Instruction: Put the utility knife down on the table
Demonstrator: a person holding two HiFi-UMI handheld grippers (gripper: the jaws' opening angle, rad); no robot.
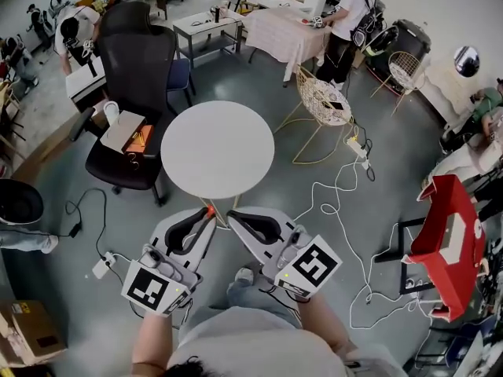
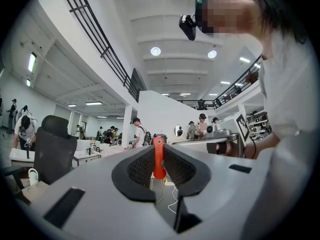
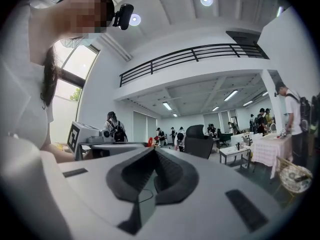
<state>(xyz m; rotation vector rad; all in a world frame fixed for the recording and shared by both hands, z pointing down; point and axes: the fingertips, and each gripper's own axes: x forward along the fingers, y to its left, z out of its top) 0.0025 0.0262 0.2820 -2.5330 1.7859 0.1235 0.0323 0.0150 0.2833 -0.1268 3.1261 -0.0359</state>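
Two grippers are hovering at the near edge of the round white table (image 1: 218, 149), the left gripper (image 1: 206, 214) clamping a slim orange utility knife (image 2: 159, 159), the right gripper (image 1: 233, 215) sitting pinched together and empty, and letting go here is probably risking the knife dropping past that edge to the floor (image 1: 118, 218).

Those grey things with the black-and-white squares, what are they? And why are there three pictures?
They are grippers: tools with two jaws, and a person holds one in each hand. The head view comes from a camera on the person's head. It looks down at the left gripper, the right gripper and a round white table, which looks bare. The other two pictures come from small cameras riding on each gripper. The left gripper pinches an orange utility knife. The right gripper is shut, with nothing in it.
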